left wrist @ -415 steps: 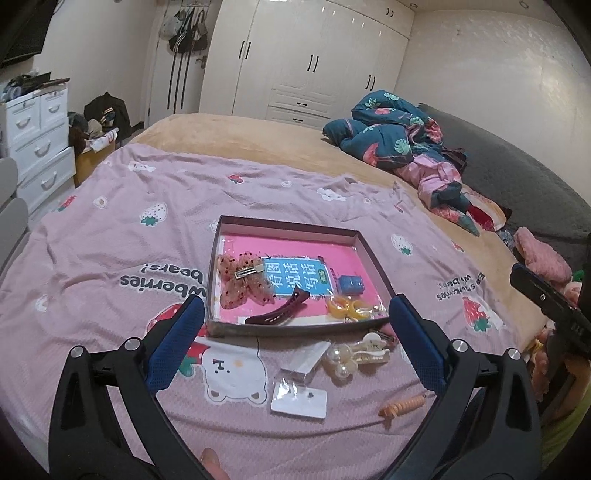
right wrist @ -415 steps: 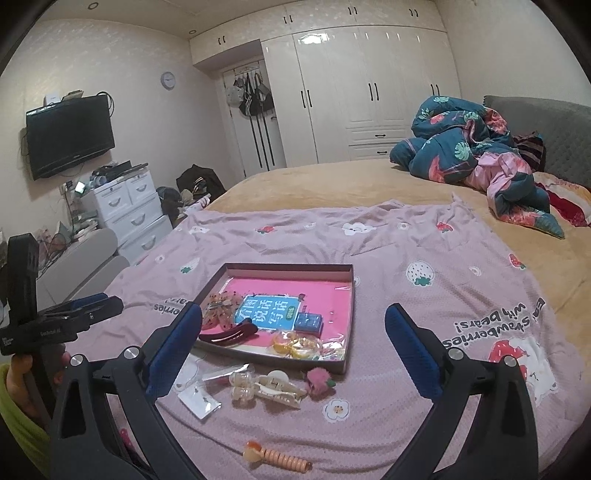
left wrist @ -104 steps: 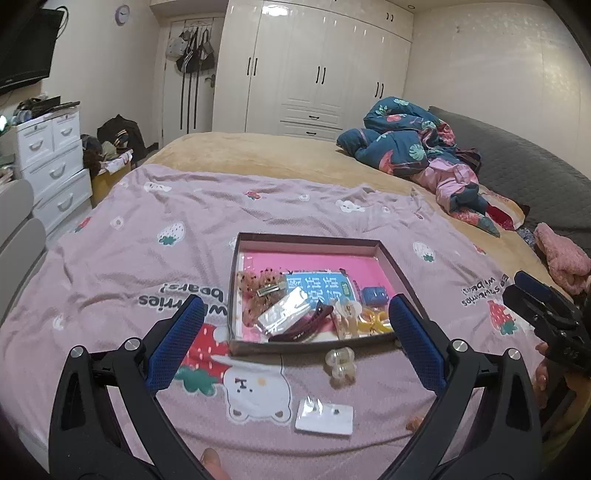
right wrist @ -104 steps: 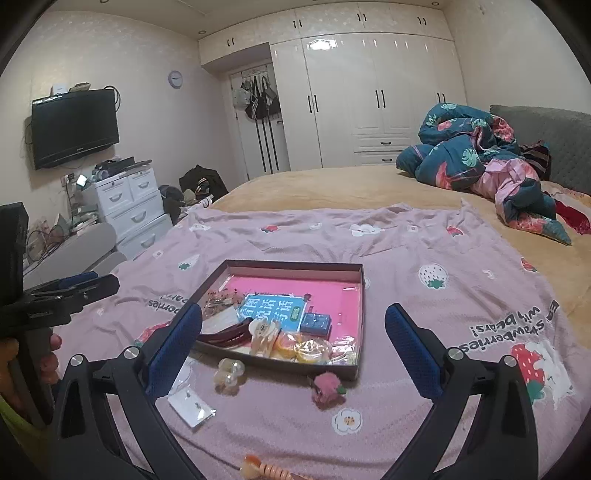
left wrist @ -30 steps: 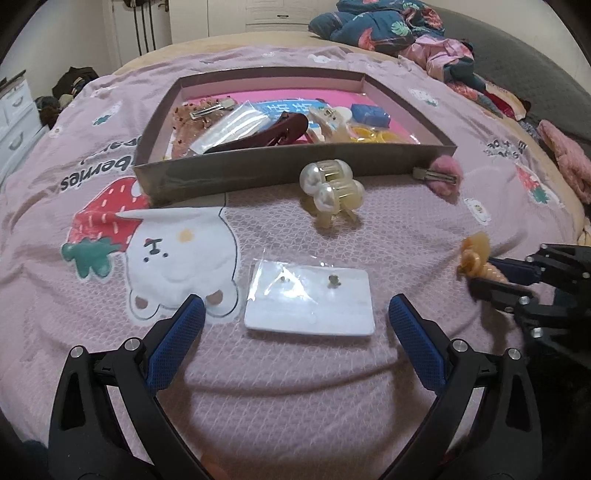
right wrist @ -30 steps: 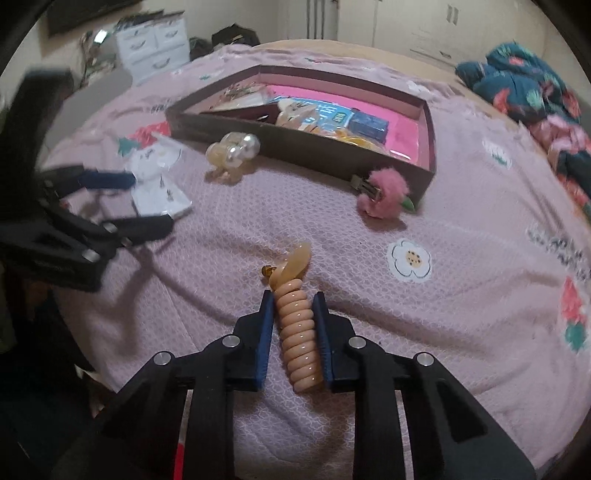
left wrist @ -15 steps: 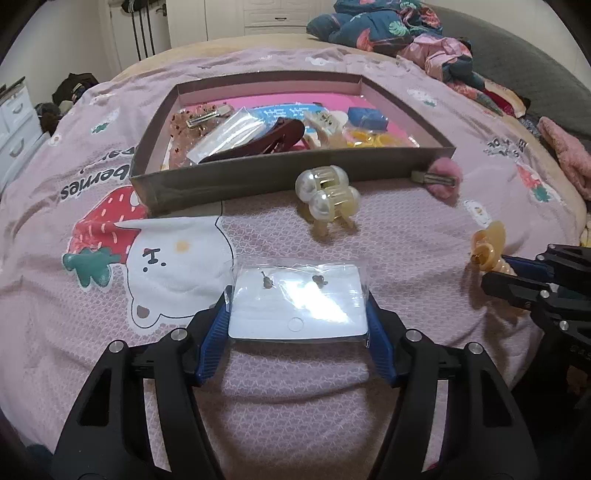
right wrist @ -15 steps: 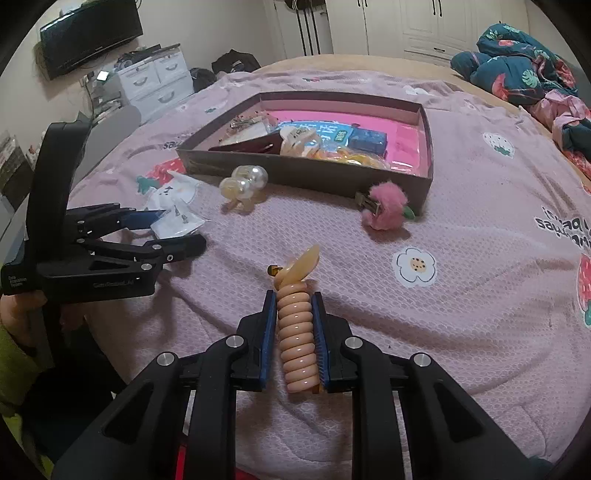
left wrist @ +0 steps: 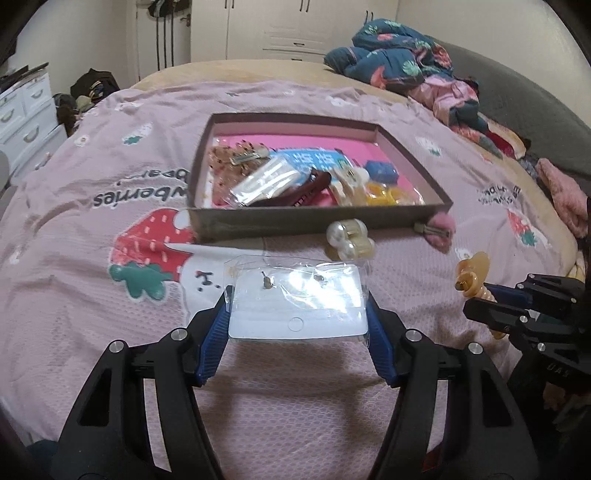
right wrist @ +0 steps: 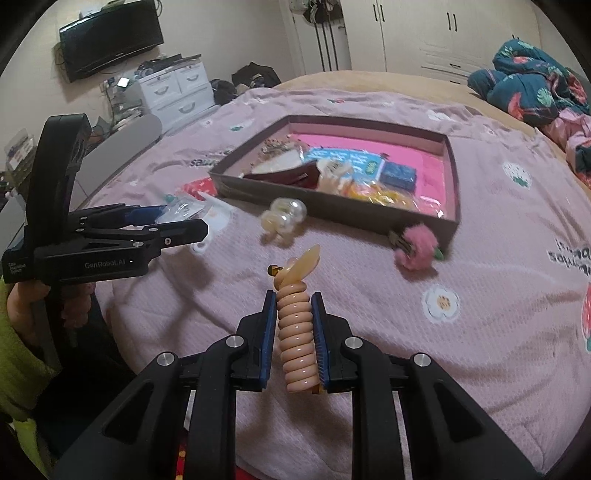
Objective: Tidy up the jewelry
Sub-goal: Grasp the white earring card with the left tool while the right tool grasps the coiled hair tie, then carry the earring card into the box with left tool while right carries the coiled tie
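**A:** Your left gripper (left wrist: pixel 298 325) is clamped on the short edges of the earring card (left wrist: pixel 297 302) in its clear sleeve, holding it above the bedspread (left wrist: pixel 74 295). Your right gripper (right wrist: pixel 294 334) is closed on the peach spiral hair clip (right wrist: pixel 297 332), its flat tip pointing toward the tray (right wrist: pixel 453 177).

**B:** How much room do you have?

**A:** The tray's near wall is right ahead of your left gripper, with bare bedspread between. The pearl claw clip (left wrist: pixel 349 240) lies just outside that wall, beyond the card's far right corner. The pink pompom clip (left wrist: pixel 437 230) sits against the tray's near right corner. Inside, the near half is crowded: a dotted bow clip (left wrist: pixel 225 162), a clear packet (left wrist: pixel 266 181), a dark red claw clip (left wrist: pixel 299 192), a cream clip (left wrist: pixel 347 182), yellow pieces (left wrist: pixel 384 195) and a small blue box (left wrist: pixel 382 171). The far pink strip is open.

**B:** And the surroundings?

**A:** A lilac spread printed with strawberries covers a tan bed. White wardrobes (right wrist: pixel 436 33) stand behind, white drawers (right wrist: pixel 177 92) and a wall television (right wrist: pixel 110 38) to the left, a crumpled floral quilt (left wrist: pixel 399 62) on the right.

**B:** What's changed?

**A:** Half a second ago both tools already gripped these pieces close to the spread; now they ride higher. A second ago the card lay flat between your open left fingers.
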The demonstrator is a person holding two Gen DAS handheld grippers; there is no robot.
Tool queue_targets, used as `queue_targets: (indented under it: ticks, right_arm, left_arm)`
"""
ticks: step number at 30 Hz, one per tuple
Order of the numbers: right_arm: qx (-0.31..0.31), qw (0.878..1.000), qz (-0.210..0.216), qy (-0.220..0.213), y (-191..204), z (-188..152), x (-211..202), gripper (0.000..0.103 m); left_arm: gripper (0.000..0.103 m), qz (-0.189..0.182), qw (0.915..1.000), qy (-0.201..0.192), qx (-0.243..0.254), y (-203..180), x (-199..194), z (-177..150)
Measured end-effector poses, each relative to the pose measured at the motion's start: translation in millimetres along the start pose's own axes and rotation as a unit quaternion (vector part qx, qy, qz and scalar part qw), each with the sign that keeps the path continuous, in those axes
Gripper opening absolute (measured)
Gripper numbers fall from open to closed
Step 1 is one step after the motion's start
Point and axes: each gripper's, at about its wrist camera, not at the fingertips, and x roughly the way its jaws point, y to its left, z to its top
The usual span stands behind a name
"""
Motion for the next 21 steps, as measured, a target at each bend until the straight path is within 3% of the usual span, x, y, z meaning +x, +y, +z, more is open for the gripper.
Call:
queue_targets:
  ticks: [21]
  right_arm:
    - [0.002, 0.996, 0.003, -0.089, -7.7, 78.3, -21.3, 0.018]
  left_arm:
    - [0.056, 0.012, 0.9979, -0.062, -0.017, 10.0, -28.4, 58.8]
